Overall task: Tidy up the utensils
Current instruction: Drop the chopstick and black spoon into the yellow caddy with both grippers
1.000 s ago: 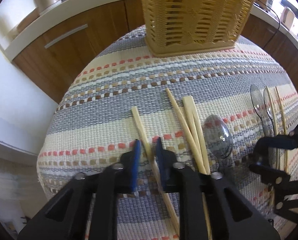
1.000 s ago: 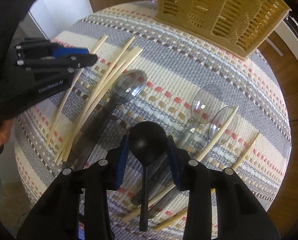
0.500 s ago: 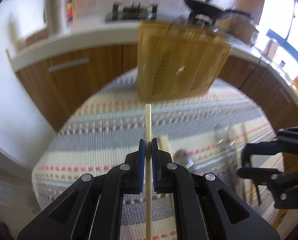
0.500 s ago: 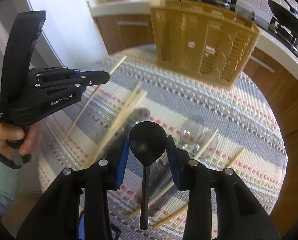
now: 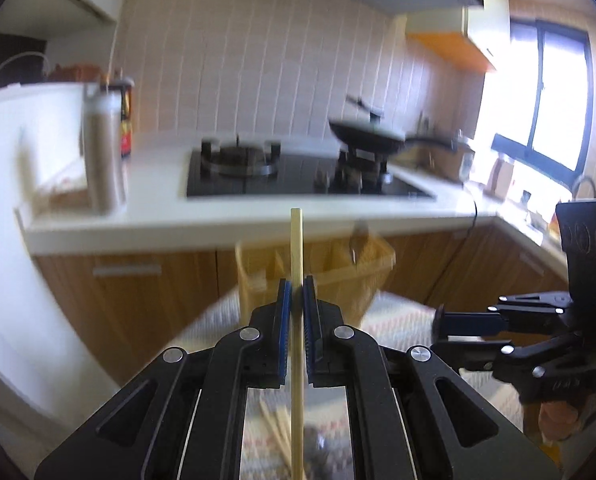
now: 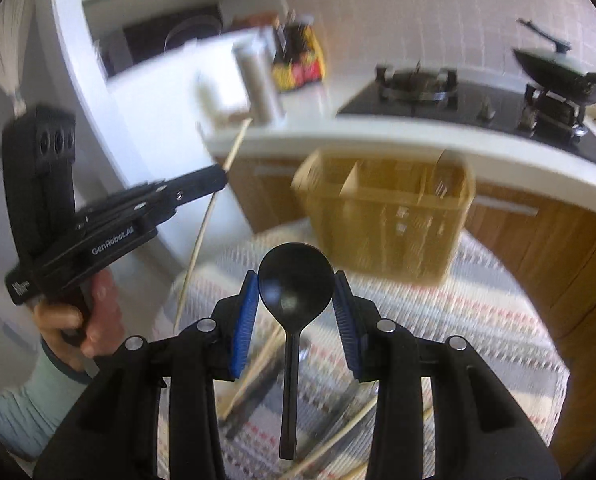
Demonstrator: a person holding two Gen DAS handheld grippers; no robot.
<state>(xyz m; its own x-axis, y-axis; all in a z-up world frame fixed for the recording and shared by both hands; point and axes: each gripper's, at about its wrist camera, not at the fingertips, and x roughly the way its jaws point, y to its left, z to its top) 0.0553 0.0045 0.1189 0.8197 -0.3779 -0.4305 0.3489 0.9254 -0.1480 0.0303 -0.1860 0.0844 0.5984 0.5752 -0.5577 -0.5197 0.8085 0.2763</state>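
My left gripper (image 5: 296, 300) is shut on a wooden chopstick (image 5: 296, 248) and holds it lifted, pointing up and forward. It also shows in the right wrist view (image 6: 218, 178) at the left, with the chopstick (image 6: 206, 220) slanting through it. My right gripper (image 6: 296, 300) is shut on a black spoon (image 6: 296, 284), bowl up, and shows in the left wrist view (image 5: 437, 330) at the right. The yellow slotted utensil basket (image 6: 385, 220) stands on the striped mat ahead; it is blurred in the left wrist view (image 5: 317, 268).
More chopsticks (image 6: 254, 372) and clear spoons lie on the striped mat (image 6: 477, 320) below the grippers. Behind are wooden cabinets (image 5: 138, 292), a white counter (image 5: 158, 216), a gas hob (image 5: 298, 176) and a black wok (image 5: 367, 136).
Both grippers have lifted and tilted up from the mat, the left with the chopstick it closed on, the right still holding the black spoon. The basket now sits lower in view.
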